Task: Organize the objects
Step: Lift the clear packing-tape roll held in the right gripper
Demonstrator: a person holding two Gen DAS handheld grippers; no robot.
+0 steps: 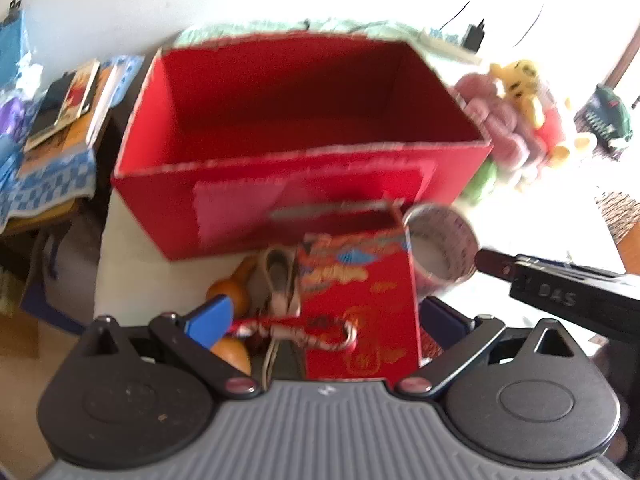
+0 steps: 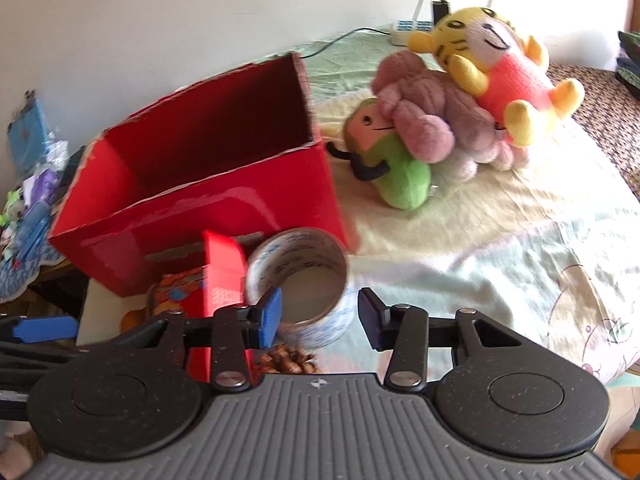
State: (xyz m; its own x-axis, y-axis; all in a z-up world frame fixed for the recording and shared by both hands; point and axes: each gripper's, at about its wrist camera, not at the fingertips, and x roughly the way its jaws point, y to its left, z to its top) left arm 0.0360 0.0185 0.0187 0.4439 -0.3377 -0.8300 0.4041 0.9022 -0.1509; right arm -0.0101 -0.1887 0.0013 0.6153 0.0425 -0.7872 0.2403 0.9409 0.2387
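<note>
The left gripper (image 1: 326, 320) is spread around a red snack packet (image 1: 362, 300). The right gripper (image 2: 320, 312) gapes astride the tape roll (image 2: 306, 280), just before the open red box (image 2: 192, 200) on the bedspread (image 2: 500, 248).

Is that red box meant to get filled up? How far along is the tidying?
Barely begun, it seems. The red box looks empty inside. The right gripper is open with its fingers around the tape roll, not yet closed on it. The left gripper is open around a red packet. The plush toys lie untouched on the bed beside the box.
</note>
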